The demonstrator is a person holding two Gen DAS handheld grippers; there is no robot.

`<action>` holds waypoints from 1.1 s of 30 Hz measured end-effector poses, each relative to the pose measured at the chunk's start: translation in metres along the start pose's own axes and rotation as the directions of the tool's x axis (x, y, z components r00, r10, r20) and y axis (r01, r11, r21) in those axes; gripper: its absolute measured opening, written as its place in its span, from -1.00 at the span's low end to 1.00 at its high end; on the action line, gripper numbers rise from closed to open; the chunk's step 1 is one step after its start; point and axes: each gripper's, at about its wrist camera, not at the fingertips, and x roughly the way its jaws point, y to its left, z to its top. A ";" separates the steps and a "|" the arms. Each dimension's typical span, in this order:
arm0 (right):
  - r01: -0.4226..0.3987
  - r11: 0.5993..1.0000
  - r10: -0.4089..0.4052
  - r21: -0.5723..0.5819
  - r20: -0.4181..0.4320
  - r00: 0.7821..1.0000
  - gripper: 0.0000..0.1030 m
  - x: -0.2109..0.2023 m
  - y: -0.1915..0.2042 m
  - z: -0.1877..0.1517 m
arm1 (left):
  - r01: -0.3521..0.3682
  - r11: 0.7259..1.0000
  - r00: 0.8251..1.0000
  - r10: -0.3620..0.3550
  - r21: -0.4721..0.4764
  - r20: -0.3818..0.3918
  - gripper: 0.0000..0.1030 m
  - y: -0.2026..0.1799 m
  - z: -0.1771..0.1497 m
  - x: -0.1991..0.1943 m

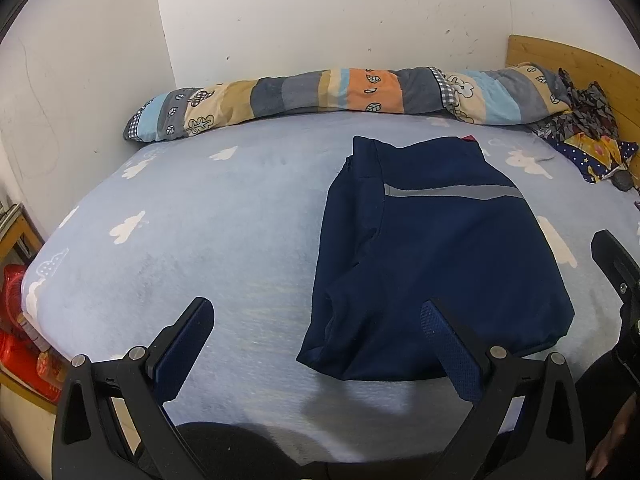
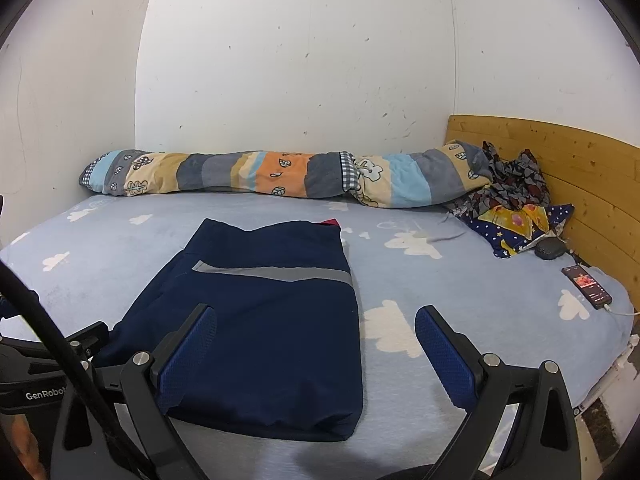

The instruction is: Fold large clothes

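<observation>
A navy blue garment (image 1: 432, 264) with a grey reflective stripe lies folded into a rectangle on the light blue cloud-print bed sheet (image 1: 200, 240). It also shows in the right wrist view (image 2: 272, 320). My left gripper (image 1: 316, 320) is open and empty, above the garment's near left corner. My right gripper (image 2: 316, 324) is open and empty, straddling the garment's near right edge. The right gripper's body shows at the left view's right edge (image 1: 620, 280).
A rolled striped quilt (image 2: 280, 176) lies along the wall. Crumpled patterned cloth (image 2: 516, 208) sits by the wooden headboard (image 2: 580, 184). A phone (image 2: 586, 286) with a cable and a dark round object (image 2: 550, 248) lie at the right. Red items (image 1: 16, 320) stand beside the bed's left edge.
</observation>
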 end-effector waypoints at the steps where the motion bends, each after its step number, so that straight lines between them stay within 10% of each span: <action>1: 0.000 1.000 0.000 0.000 -0.001 1.000 0.97 0.000 0.000 0.000 | 0.001 1.000 1.000 -0.001 -0.001 -0.001 1.00 0.000 0.000 0.000; 33: -0.006 1.000 0.006 0.001 -0.001 1.000 0.97 0.002 -0.004 -0.002 | -0.006 1.000 1.000 0.006 0.031 -0.004 1.00 -0.005 -0.003 -0.003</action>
